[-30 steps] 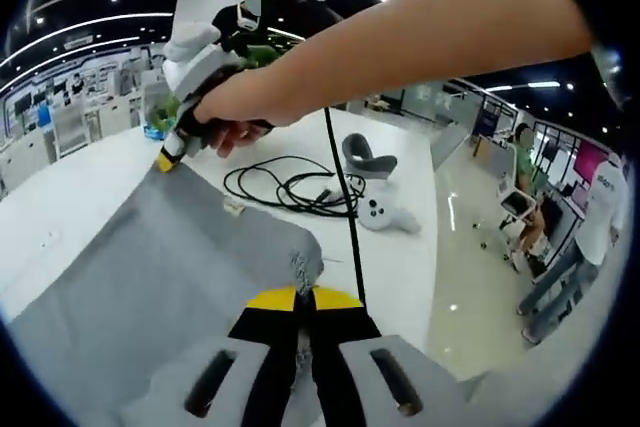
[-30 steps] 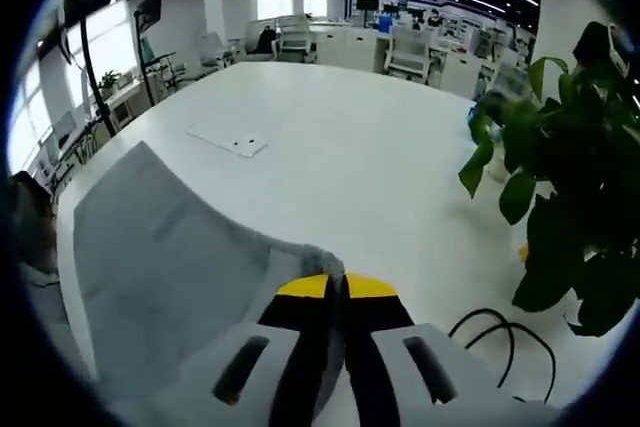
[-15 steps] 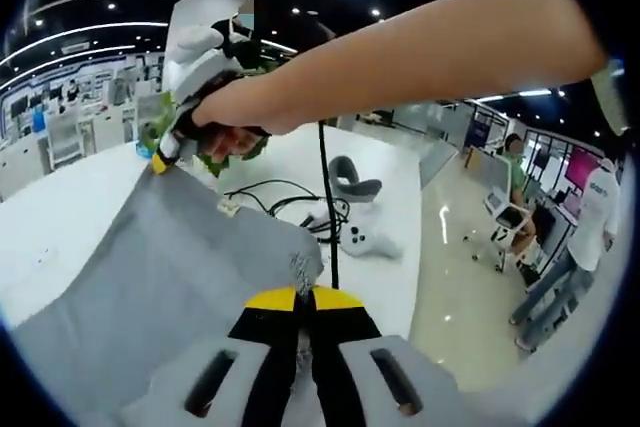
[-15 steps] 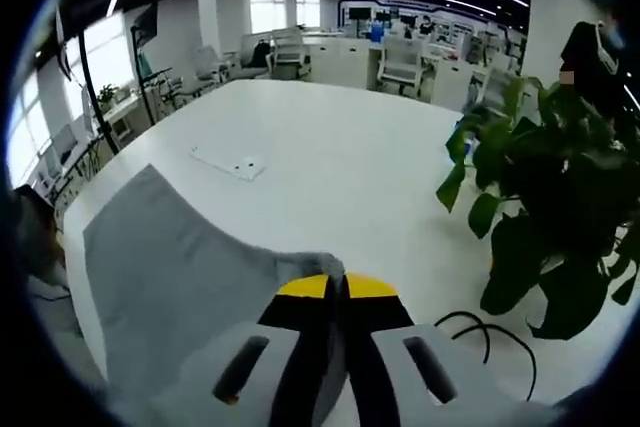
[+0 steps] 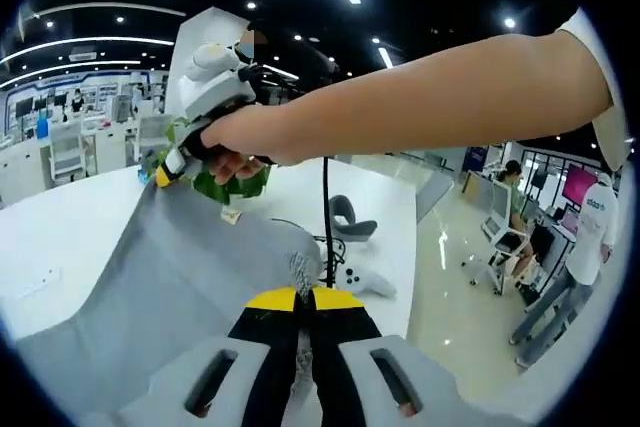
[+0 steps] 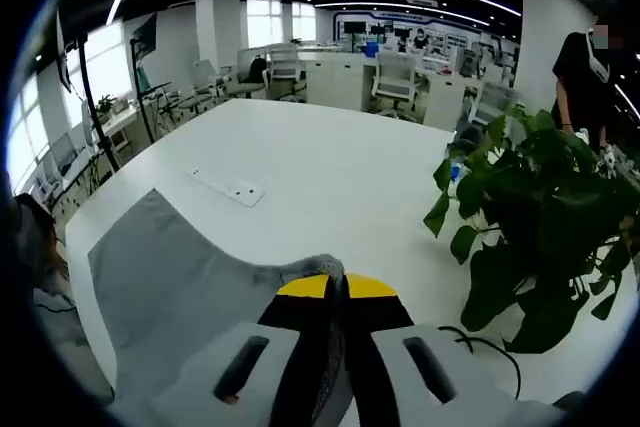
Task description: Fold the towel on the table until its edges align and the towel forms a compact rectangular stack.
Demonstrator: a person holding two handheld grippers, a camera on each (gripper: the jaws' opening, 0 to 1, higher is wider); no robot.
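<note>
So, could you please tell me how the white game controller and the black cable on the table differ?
The white game controller is a pale, compact, solid shape; the black cable is dark, thin and lies in loose loops. The controller sits nearer the table's edge, while the towel partly hides the cable. Both rest on the white table.

Left gripper [image 5: 303, 299] and right gripper [image 6: 336, 287] both have jaws apparently closed, bare forearm [image 5: 420, 97] outstretched.

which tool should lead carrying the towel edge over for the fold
Neither is clearly better: the left tool and the right tool are each shut on a corner of the grey towel, lifted off the white table. Move both together.
</note>
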